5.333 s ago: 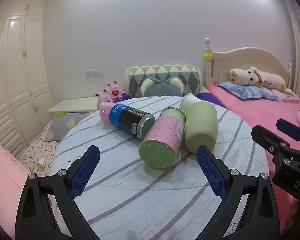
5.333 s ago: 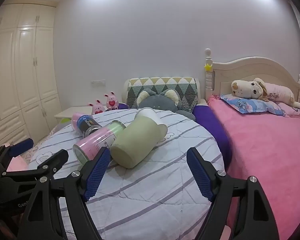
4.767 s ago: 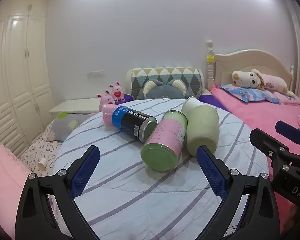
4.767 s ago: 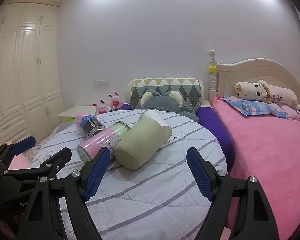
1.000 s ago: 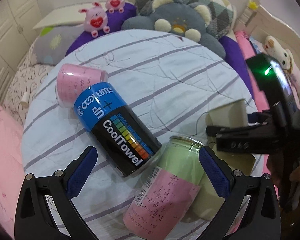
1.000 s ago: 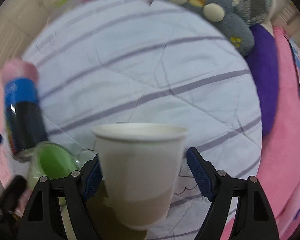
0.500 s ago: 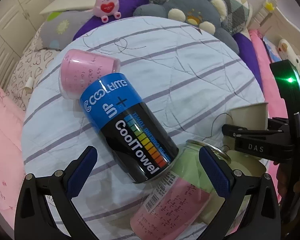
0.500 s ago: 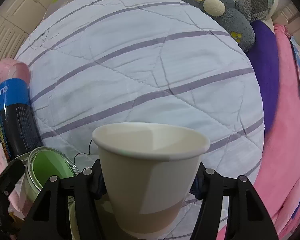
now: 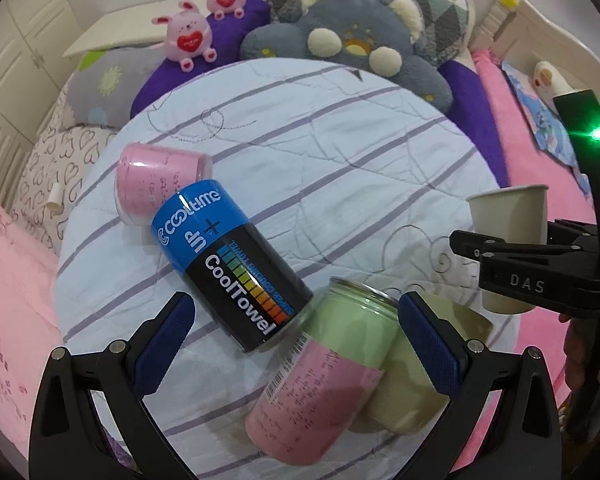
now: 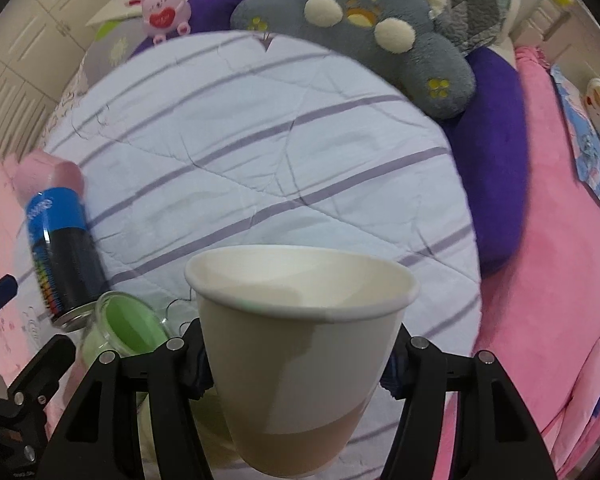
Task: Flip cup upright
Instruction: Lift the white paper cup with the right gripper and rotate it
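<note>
A white paper cup is held upright, mouth up, between the two fingers of my right gripper, which is shut on its sides. In the left wrist view the same cup sits in the right gripper above the right edge of the round table. My left gripper is open and empty, low over a lying green-and-pink can and a black-and-blue CoolTowel can.
A pink can lies at the table's left. An olive-green cup lies beside the green-and-pink can. A grey plush cushion and pink bunny toys sit behind the table. A pink bed is at the right.
The right gripper has closed on the paper cup and lifted it upright. The left gripper has stayed open, drifting slightly over the cans.
</note>
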Demonstrator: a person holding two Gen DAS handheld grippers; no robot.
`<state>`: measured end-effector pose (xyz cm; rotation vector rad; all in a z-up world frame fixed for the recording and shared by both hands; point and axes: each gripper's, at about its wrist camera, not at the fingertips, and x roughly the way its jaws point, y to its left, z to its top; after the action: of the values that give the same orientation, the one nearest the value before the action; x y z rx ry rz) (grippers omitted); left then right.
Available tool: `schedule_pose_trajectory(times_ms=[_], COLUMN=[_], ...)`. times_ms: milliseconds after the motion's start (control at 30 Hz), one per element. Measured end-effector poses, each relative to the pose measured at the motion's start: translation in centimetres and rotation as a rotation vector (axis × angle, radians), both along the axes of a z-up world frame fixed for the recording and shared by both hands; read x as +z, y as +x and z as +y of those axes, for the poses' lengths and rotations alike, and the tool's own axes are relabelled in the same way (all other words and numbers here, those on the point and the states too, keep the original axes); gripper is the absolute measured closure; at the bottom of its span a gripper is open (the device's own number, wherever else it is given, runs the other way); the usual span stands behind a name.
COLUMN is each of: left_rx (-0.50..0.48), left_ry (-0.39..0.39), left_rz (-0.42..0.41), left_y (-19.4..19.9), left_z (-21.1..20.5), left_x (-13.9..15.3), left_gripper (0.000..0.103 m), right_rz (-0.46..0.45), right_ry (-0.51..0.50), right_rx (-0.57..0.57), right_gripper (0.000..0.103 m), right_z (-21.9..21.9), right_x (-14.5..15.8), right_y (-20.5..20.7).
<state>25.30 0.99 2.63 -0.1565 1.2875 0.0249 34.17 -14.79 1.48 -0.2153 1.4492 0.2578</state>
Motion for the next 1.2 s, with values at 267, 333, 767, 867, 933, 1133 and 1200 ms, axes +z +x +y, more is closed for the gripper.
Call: schedule_pose_trajectory(times_ms=[267,333,767,867,933,1133,1200], left_rx=[-0.053,-0.061,-0.132,-0.133,-0.129,-0.087,-0.11], left_ry=[0.021,0.029,0.045,0.059,0.057,0.119,0.125], left_rz=[-0.02,-0.019,-0.096,-0.124,-0.154,-0.221,-0.252], left_y=[-1.8,-2.3,-8.1,-9.4,-10.4,-12.8,-14.0], left_z=[-0.8,-0.9,-1.2,-0.9,-0.6,0.2,0.0], left_x=[1.9,1.9,0.1,0.0,0.0,0.4,0.6], left_gripper=[0.0,0.0,0.0,0.0,0.0,0.0,0.0], right_rz=[-0.049,-0.062,-0.229,-0.253,-0.281,-0.347,-0.385], right_ry=[0.035,0.041,0.114,0.156,0.179,0.209,0.187], right_rx=[-0.059,-0.064,-0.12,-0.128,-0.129,-0.138,-0.119], right_gripper=[0.04,0.04,0.04,0.04,0.04,0.04,0.04], right_z=[-0.8,-2.1,-2.3,-2.5,-2.7,-2.8,-2.3], right_x=[2.7,2.1,1.8,1.1,0.8,0.3,0.3], right_y=[-4.8,-5.1,-13.5,-15.4,-16.7,-20.0,-21.5])
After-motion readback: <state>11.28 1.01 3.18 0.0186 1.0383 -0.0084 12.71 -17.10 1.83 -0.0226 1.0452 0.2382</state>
